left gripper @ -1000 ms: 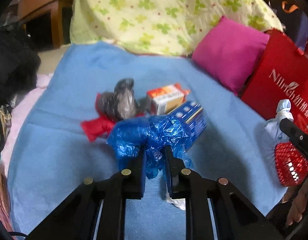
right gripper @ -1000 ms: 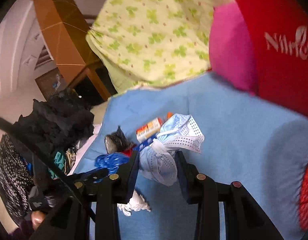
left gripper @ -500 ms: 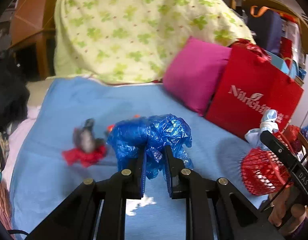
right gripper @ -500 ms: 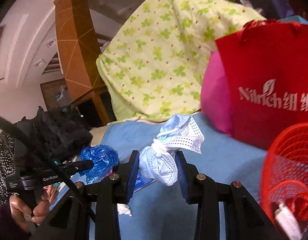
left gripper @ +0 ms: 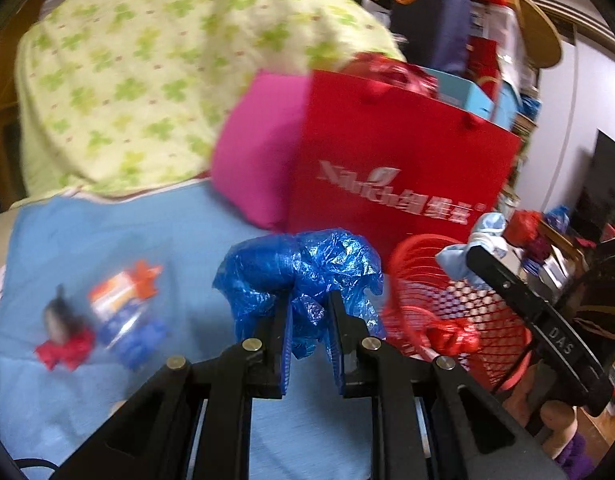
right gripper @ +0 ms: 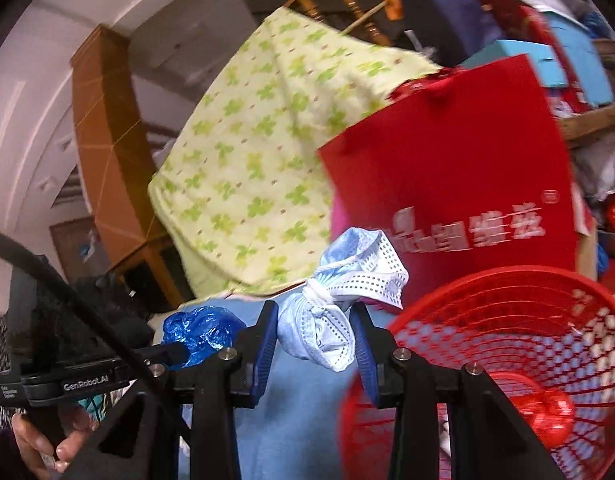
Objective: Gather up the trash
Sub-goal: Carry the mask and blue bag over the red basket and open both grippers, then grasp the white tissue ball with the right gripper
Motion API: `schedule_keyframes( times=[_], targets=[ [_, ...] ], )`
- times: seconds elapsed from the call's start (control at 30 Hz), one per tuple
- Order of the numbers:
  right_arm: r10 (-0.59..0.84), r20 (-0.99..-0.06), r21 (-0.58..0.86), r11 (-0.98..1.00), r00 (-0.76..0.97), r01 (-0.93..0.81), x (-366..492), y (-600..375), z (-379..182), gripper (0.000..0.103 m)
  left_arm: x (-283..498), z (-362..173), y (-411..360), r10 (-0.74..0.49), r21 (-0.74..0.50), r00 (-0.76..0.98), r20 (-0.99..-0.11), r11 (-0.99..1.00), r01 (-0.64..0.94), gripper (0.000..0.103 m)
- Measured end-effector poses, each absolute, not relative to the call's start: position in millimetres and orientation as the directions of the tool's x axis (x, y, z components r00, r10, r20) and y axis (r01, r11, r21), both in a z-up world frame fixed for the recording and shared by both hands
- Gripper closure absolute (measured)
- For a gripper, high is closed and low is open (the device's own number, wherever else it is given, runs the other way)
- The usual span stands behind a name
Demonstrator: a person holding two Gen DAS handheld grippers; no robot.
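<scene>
Blue bag [left gripper: 303, 276]: clamped in left gripper [left gripper: 307, 340] jaws, held above bed [left gripper: 107, 240], beside basket [left gripper: 459, 320].
Mask [right gripper: 331, 320]: knotted, pinched by right gripper [right gripper: 313, 340] jaws, just left of basket rim.
Basket: red mesh, holds red scrap [right gripper: 547, 412].
Bed: blurred boxes [left gripper: 123, 312] remain.

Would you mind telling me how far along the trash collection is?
Done: red trash lies in the red basket. In hand: left gripper holds blue plastic; right gripper holds the face mask. Left: boxes and wrapper on the bed.
</scene>
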State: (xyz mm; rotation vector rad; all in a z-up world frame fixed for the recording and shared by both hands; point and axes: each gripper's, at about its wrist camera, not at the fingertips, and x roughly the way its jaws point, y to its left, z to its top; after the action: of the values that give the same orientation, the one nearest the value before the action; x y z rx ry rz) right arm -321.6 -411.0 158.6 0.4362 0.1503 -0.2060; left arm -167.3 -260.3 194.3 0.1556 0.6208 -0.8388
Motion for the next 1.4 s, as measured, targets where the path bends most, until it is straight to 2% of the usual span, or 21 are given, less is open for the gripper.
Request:
schedule_keyframes(
  times=[0.3,0.37,0.4,0.43,0.5,0.6,0.7,0.9,0.97,1.03,1.13,1.23,1.4],
  targets=[
    [-0.283,-0.219,0.454,0.818,0.934,0.354,-362.7,-462.1,149.9,0.060,-199.8,196.5,-333.6,-0.697,-0.089,0.411,-0.587,0.561,0.823,0.085],
    [-0.295,-0.228,0.482,0.794,0.928,0.371,-368.6,-469.9,147.3,0.042,-204.4,192.5,-350.1,-0.690,-0.075,0.400,-0.603,0.548,0.833,0.081],
    [-0.297,-0.225,0.502,0.781,0.928,0.372,-372.1,-473.3,145.9,0.027,-206.5,191.3,-356.0,-0.686,-0.066,0.398,-0.609,0.544,0.836,0.081],
    [-0.297,-0.213,0.520,0.772,0.931,0.365,-375.2,-476.2,145.7,0.024,-207.3,190.0,-359.7,-0.681,-0.059,0.399,-0.614,0.544,0.837,0.081],
    [-0.299,-0.207,0.525,0.770,0.932,0.363,-377.6,-477.6,146.7,0.024,-208.2,185.8,-363.3,-0.663,-0.053,0.405,-0.630,0.557,0.829,0.067],
    [-0.310,-0.173,0.536,0.767,0.935,0.354,-382.1,-476.2,150.6,0.024,-207.6,186.9,-348.5,-0.678,-0.083,0.399,-0.617,0.561,0.824,0.056],
    [-0.317,-0.138,0.509,0.790,0.938,0.342,-380.4,-465.0,158.1,0.024,-204.9,190.5,-321.9,-0.667,-0.064,0.450,-0.594,0.596,0.800,0.045],
    [-0.276,-0.031,0.379,0.886,0.961,0.267,-372.2,-416.4,175.5,0.024,-188.2,186.7,-245.1,-0.566,0.000,0.582,-0.584,0.717,0.698,0.037],
    [-0.227,-0.001,0.329,0.920,0.974,0.215,-363.3,-393.5,181.2,0.024,-178.8,182.1,-212.3,-0.507,0.023,0.629,-0.589,0.767,0.641,0.032],
    [-0.169,0.003,0.296,0.942,0.986,0.161,-351.8,-373.9,183.2,0.023,-168.5,178.4,-181.0,-0.449,0.043,0.666,-0.595,0.810,0.585,0.032],
    [-0.082,-0.029,0.270,0.959,0.996,0.087,-329.0,-348.0,181.8,0.023,-152.6,167.5,-125.1,-0.340,0.070,0.717,-0.608,0.877,0.475,0.032],
    [0.022,-0.107,0.266,0.964,0.994,0.007,-300.5,-324.1,173.9,0.023,-137.5,153.7,-77.9,-0.249,0.066,0.733,-0.633,0.926,0.371,0.032],
    [0.200,-0.338,0.303,0.948,0.920,-0.095,-235.4,-281.3,139.5,0.023,-122.3,130.4,-17.1,-0.169,0.022,0.728,-0.664,0.969,0.245,0.032]
  ],
)
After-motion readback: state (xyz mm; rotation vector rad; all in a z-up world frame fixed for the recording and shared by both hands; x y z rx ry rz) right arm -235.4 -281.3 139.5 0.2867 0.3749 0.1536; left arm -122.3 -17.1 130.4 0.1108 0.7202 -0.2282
